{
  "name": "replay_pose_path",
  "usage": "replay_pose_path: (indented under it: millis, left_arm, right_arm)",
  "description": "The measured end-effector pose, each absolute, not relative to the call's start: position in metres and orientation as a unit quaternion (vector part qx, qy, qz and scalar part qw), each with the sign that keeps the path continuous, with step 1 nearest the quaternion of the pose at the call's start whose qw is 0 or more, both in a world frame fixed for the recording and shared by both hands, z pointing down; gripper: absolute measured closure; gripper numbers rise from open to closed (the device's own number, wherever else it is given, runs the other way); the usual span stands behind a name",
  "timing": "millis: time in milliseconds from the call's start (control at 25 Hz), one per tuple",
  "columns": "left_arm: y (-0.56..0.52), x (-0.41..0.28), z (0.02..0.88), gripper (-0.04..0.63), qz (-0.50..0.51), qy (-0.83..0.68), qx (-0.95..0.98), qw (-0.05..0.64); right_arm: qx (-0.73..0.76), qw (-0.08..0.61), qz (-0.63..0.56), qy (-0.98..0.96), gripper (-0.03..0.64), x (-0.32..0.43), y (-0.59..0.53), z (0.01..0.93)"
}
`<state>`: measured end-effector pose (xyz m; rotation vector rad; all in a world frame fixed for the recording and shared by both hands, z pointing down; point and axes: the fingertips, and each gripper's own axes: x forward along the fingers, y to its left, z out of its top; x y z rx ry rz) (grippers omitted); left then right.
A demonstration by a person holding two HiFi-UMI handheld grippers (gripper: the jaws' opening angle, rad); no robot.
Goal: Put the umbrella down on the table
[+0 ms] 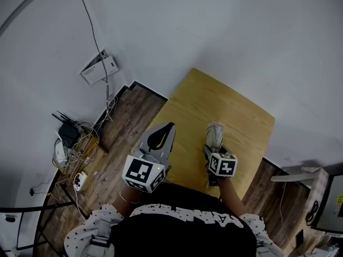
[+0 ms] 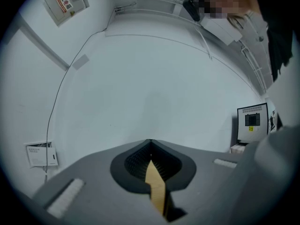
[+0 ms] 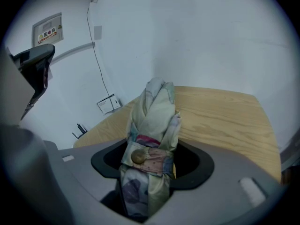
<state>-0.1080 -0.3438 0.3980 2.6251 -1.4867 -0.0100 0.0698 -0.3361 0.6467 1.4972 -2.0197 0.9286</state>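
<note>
A folded umbrella [image 3: 152,121], pale green and cream with a flowered print and a buttoned strap, stands up between the jaws of my right gripper [image 3: 152,162], which is shut on it. In the head view the umbrella [image 1: 215,134] pokes out past the right gripper [image 1: 213,150] over the near part of the light wooden table [image 1: 225,103]. The table top [image 3: 225,116] lies just beyond the umbrella's tip. My left gripper [image 1: 168,127] hangs over the table's left edge, its tips [image 2: 150,143] closed together with nothing between them.
To the left of the table, a router and a tangle of cables [image 1: 72,141] lie on the wooden floor by the white wall. A white box [image 1: 99,67] hangs on that wall. A desk with a screen [image 1: 324,202] stands at the far right.
</note>
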Motion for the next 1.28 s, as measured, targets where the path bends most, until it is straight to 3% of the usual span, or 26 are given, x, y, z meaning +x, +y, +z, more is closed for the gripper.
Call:
replay_pose_path:
  millis: [1280]
  left_arm:
    - [-0.344,-0.111,0.396,0.595,-0.013,-0.49,0.869,0.065]
  right_arm:
    - [0.519,0.304,0.355,-0.716,0.325,0.066,-0.338,0.689]
